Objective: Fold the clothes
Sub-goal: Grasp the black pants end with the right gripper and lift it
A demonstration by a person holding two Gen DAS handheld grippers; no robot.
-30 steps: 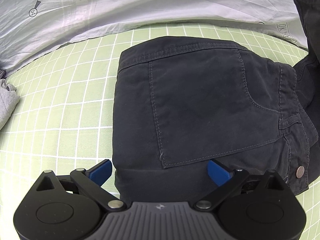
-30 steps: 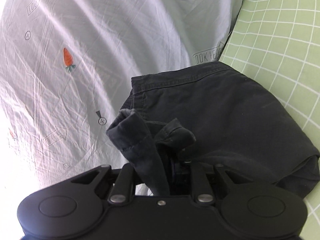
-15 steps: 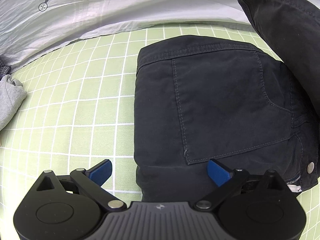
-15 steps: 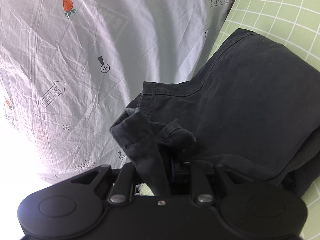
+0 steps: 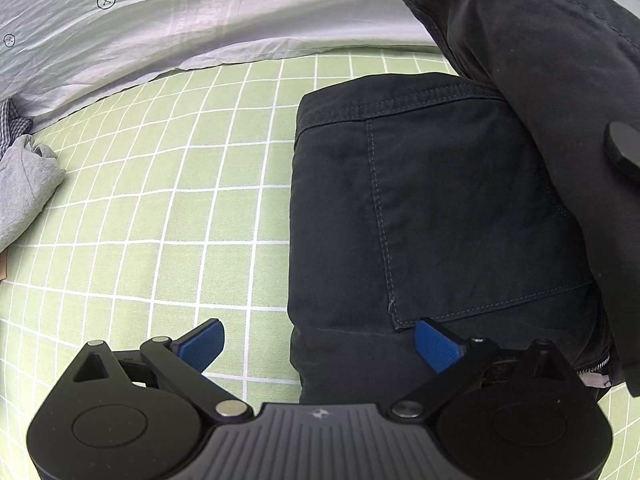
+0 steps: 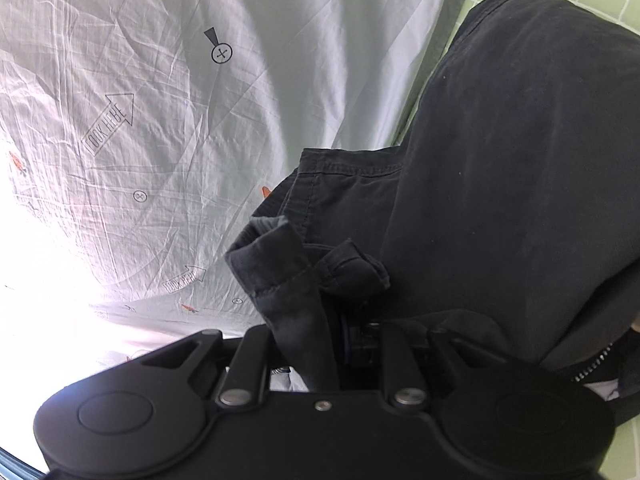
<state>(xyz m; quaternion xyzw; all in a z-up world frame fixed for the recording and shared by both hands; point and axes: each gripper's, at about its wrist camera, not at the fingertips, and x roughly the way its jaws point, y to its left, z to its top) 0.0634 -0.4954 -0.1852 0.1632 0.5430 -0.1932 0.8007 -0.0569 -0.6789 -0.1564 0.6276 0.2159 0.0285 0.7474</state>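
- Since a second ago, the lifted flap of the dark trousers (image 5: pixel 420 208) swung further across the frame's right.
- My right gripper (image 6: pixel 320 320) pinched its hem; my left gripper (image 5: pixel 318 344) hovered, fingers spread, at the lower centre.

There was one pair of dark trousers (image 5: pixel 420 208), with one back pocket (image 5: pixel 472 220) showing. Two tongs were in view, one left (image 5: pixel 320 346) and one right (image 6: pixel 340 344). One grey garment (image 5: pixel 24 192) lay at the edge. One green checked sheet (image 5: pixel 160 200) and one pale printed sheet (image 6: pixel 160 120) covered the bed.
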